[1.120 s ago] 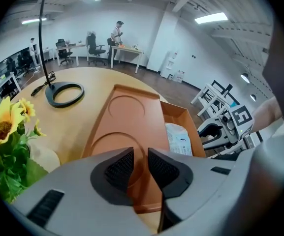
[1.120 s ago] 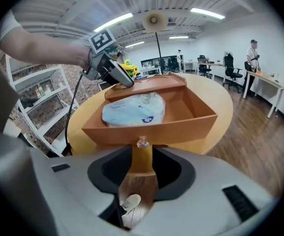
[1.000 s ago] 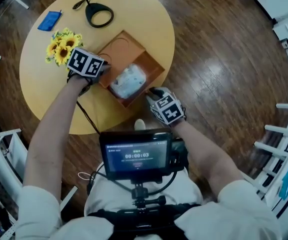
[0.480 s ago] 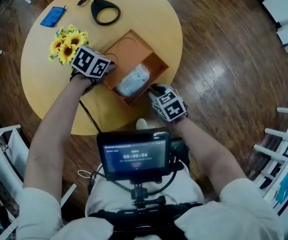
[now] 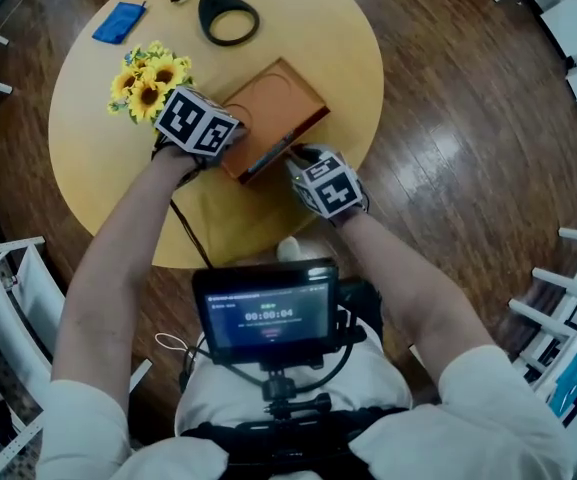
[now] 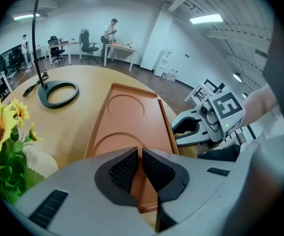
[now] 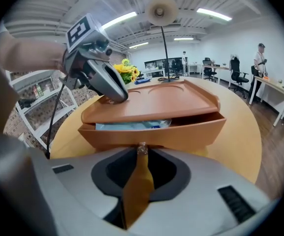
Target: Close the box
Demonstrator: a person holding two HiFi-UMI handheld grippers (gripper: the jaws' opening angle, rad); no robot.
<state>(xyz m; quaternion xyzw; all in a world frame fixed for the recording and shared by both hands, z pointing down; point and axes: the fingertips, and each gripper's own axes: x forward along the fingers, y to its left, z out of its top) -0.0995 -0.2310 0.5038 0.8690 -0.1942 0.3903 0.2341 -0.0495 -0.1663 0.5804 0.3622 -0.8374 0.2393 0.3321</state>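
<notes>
An orange box point(image 5: 273, 103) sits on the round yellow table point(image 5: 343, 28). Its lid point(image 7: 156, 102) is lowered almost flat, leaving a narrow gap at the front. A pale blue packet point(image 7: 132, 125) shows through that gap. My left gripper point(image 5: 230, 136) is at the lid's left edge, its jaws shut on the lid point(image 6: 132, 122). My right gripper point(image 5: 303, 156) is at the box's front wall point(image 7: 186, 132), shut on an orange strap point(image 7: 138, 181) with a metal snap at its tip.
Yellow sunflowers point(image 5: 148, 76) stand just left of the left gripper. A black ring-shaped base with a cable point(image 5: 228, 18) and a blue item point(image 5: 120, 22) lie at the table's far side. A black cable point(image 5: 183, 228) hangs over the near edge. White racks point(image 5: 8, 298) stand on the wood floor.
The lid came down from fully open to almost flat, covering the packet. The right gripper moved in against the box's front.
</notes>
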